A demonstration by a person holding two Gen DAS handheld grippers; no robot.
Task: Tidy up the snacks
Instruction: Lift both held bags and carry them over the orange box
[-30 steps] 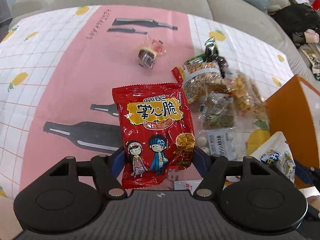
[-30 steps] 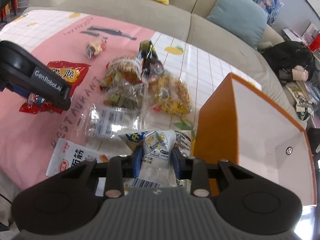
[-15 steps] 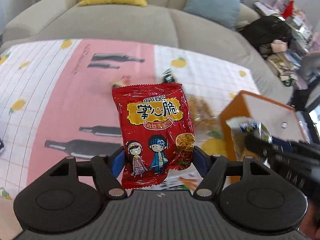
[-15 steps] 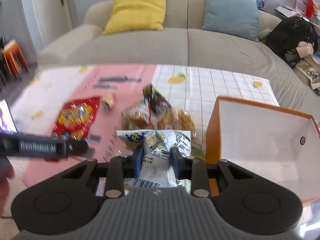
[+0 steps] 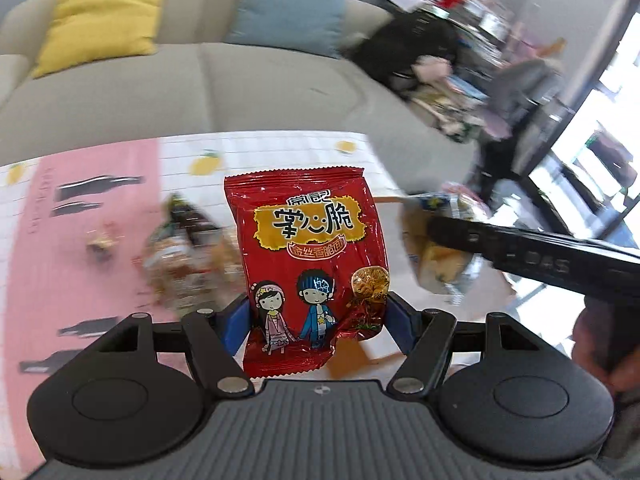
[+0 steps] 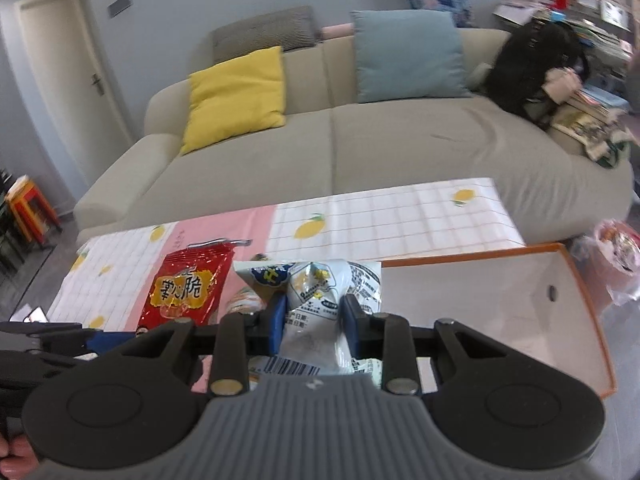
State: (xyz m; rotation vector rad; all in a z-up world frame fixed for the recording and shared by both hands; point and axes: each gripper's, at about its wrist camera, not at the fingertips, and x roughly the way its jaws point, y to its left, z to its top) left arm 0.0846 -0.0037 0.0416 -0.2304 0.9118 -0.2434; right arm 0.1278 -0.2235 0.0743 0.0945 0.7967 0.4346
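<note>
My left gripper (image 5: 316, 320) is shut on a red noodle-snack packet (image 5: 308, 256) and holds it upright in the air above the table. The packet also shows in the right wrist view (image 6: 184, 288). My right gripper (image 6: 313, 320) is shut on a white snack packet (image 6: 316, 300), raised beside the orange box (image 6: 584, 308) with a white inside. In the left wrist view the right gripper (image 5: 436, 236) with its white packet (image 5: 444, 264) hangs at the right. A blurred pile of snack packets (image 5: 184, 256) lies on the tablecloth below.
The table has a pink and white lemon-print cloth (image 6: 400, 216). A grey sofa (image 6: 360, 136) with yellow and blue cushions stands behind it. A black bag (image 6: 532, 68) and books sit at the sofa's right end. A pink bag (image 6: 616, 256) lies on the floor at right.
Both grippers have risen further and tilted up with their packets. The views now show more sofa and room. The left gripper has swung right, toward the orange box and right gripper.
</note>
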